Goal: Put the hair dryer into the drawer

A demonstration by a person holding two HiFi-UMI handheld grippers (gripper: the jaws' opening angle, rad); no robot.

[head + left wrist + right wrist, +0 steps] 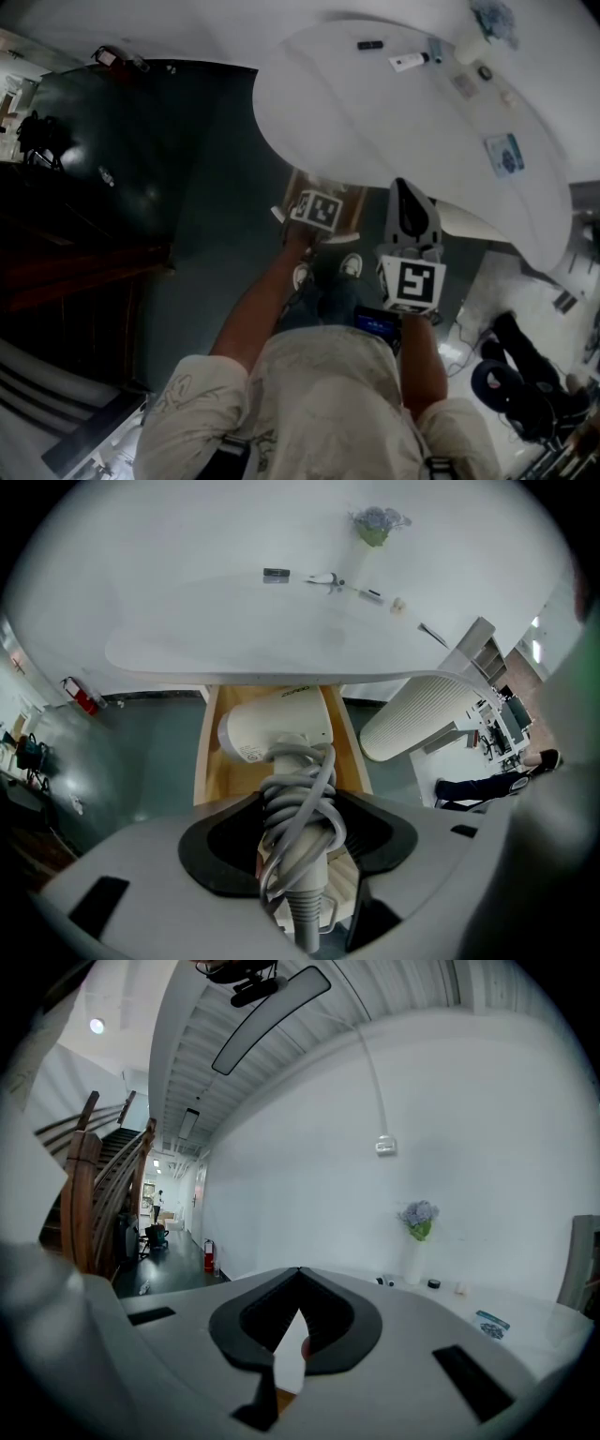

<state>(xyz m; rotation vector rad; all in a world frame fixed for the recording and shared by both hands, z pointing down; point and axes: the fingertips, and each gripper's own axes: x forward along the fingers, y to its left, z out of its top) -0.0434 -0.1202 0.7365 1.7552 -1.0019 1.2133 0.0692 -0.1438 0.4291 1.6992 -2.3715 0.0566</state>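
Note:
A white hair dryer (277, 731) with its grey cord (302, 803) wound round the handle hangs head-down over the open wooden drawer (211, 752). My left gripper (300, 841) is shut on that wrapped handle and points steeply down. In the head view the left gripper (312, 208) sits right over the drawer (354, 211), under the white table's (375, 103) edge, and hides the dryer. My right gripper (410, 202) hovers to the right of the drawer, its jaws together and empty. In its own view the right gripper (299, 1274) points level across the tabletop.
The white table (234, 630) overhangs the drawer; a ribbed white leg (422, 719) stands to its right. A vase of flowers (418, 1218) and small items lie on top. My shoes (352, 264) stand before the drawer. Dark gear (511, 375) lies on the floor, right.

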